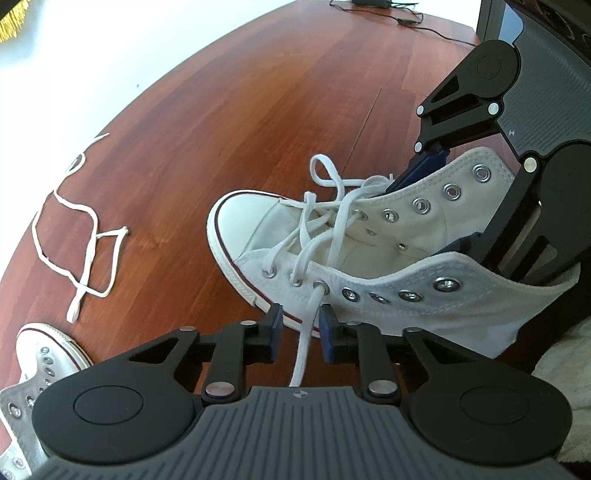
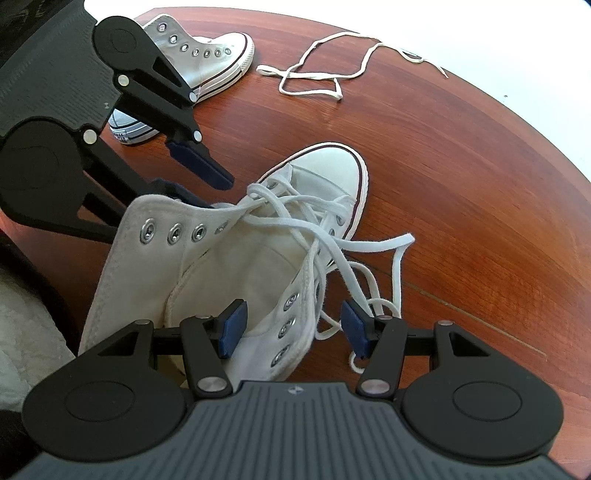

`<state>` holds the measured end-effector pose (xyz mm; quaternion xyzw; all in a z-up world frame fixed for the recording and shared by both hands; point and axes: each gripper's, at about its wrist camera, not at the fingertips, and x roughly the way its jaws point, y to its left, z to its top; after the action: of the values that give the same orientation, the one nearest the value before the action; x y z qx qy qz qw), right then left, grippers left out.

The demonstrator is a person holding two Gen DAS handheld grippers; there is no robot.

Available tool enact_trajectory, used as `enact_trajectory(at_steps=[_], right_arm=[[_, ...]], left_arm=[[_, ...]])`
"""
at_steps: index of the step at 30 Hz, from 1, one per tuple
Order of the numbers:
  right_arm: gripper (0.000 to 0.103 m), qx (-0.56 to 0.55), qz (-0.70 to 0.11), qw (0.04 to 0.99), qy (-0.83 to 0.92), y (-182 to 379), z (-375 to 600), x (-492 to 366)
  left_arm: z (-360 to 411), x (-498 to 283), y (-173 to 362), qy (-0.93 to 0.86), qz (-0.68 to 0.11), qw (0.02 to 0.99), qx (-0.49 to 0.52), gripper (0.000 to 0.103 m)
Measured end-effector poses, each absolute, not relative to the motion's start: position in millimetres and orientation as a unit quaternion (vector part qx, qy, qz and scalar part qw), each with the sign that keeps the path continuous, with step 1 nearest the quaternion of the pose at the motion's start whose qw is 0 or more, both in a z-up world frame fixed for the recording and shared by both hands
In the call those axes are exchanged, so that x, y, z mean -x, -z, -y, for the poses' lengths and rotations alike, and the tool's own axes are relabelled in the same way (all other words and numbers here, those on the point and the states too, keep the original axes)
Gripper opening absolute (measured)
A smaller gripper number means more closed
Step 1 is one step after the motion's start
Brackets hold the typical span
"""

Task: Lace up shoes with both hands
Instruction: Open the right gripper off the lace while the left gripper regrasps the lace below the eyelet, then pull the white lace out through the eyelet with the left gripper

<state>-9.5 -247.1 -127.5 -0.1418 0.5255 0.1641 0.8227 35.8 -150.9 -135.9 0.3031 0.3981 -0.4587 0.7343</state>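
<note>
A white high-top shoe (image 1: 243,214) lies on the wooden table (image 1: 258,92), laced through its lower eyelets only. One lace end (image 1: 304,332) leaves the third near-side eyelet and runs down between the blue pads of my left gripper (image 1: 301,334); the pads stand a little apart on either side of it and do not press it. My right gripper (image 2: 293,328) is open and straddles the shoe's (image 2: 328,166) other eyelet flap (image 2: 291,321), one pad inside the shoe, one outside. Loose lace loops (image 2: 369,243) spill over that side.
A second white high-top (image 2: 210,55) lies beyond the left gripper. A loose white lace (image 2: 314,77) sprawls on the table near its far edge. A black cable (image 1: 406,18) runs along the table's back. White fabric (image 1: 565,369) shows at the near edge.
</note>
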Motion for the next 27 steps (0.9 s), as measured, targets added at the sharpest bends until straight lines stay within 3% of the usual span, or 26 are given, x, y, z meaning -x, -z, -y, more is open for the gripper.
enact_trajectory(at_steps=[9, 27], right_arm=[[0.057, 0.142, -0.526, 0.823, -0.162, 128.3, 248.9, 7.6], [0.058, 0.154, -0.531, 0.817, -0.164, 128.5, 248.2, 5.6]], left_arm=[[145.5, -31.6, 137.6, 0.45, -0.401, 0.736, -0.308, 0.003], [93.8, -29.5, 142.1, 0.398, -0.446, 0.756, -0.268, 0.005]])
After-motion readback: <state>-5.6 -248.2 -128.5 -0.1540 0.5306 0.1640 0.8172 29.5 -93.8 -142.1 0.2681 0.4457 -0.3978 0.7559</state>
